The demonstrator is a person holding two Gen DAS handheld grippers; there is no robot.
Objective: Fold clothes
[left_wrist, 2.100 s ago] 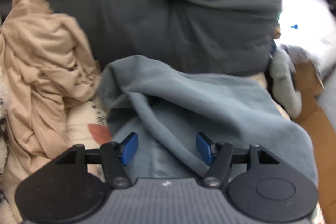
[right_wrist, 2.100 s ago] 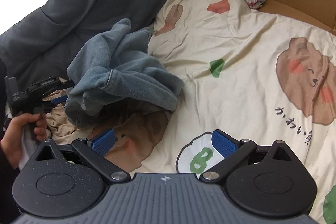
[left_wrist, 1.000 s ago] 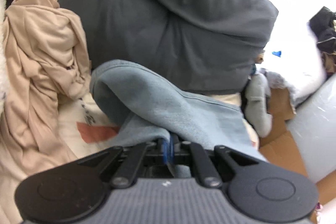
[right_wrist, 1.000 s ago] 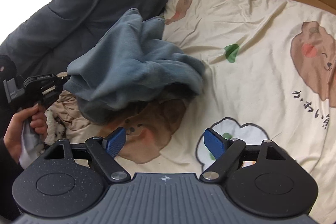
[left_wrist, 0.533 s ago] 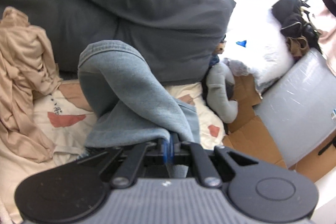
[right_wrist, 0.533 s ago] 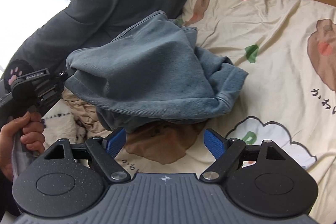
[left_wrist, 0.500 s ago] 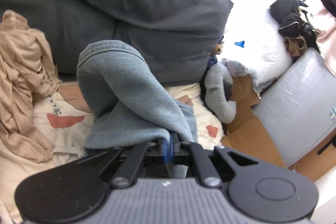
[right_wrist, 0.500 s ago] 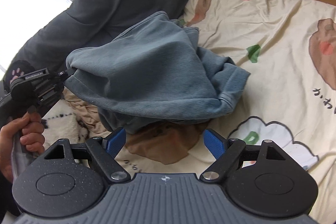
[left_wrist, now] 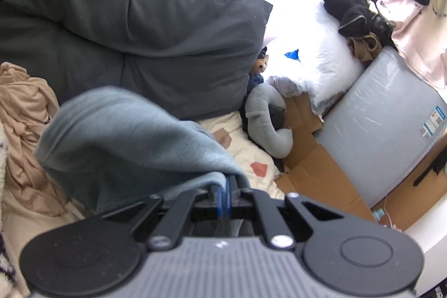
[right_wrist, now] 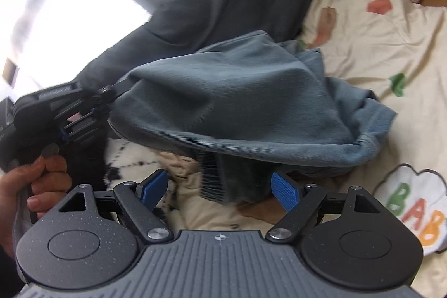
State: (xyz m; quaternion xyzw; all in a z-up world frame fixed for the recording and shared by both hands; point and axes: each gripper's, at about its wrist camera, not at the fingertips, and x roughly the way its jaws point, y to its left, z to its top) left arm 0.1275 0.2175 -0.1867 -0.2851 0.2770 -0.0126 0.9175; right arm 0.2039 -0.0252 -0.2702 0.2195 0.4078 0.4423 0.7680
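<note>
Two grippers are in play over the bed, and the left gripper (left_wrist: 225,193) has its jaws clenched tight on an edge of the blue-grey sweatshirt (right_wrist: 251,108), blue pads pressed together with the cloth pinched between them. In the right wrist view that left gripper (right_wrist: 110,97) sits at the far left, a person's hand (right_wrist: 42,186) wrapped around its handle; the lettering on its body is too blurred to read. The sweatshirt hangs from that grip like a tent, its lifted edge clear of the bed, its far end bunched on the cream bedsheet (right_wrist: 377,27), a ribbed cuff (right_wrist: 212,178) dangling beneath. The right gripper (right_wrist: 220,190) has its jaws spread wide and released, nothing between the pads, with the cuff just ahead of them. Writing now: colourful letters reading "BAB" (right_wrist: 416,217) on a white cloud print at the right edge of the bedsheet. A tan garment (left_wrist: 22,130) lies crumpled at the left, beside a dark grey duvet (left_wrist: 125,41). A grey neck pillow (left_wrist: 265,124) lies against the cardboard (left_wrist: 310,169). Beyond stands a grey panel (left_wrist: 385,130) with a small sticker (left_wrist: 431,123), its print too small to read.
</note>
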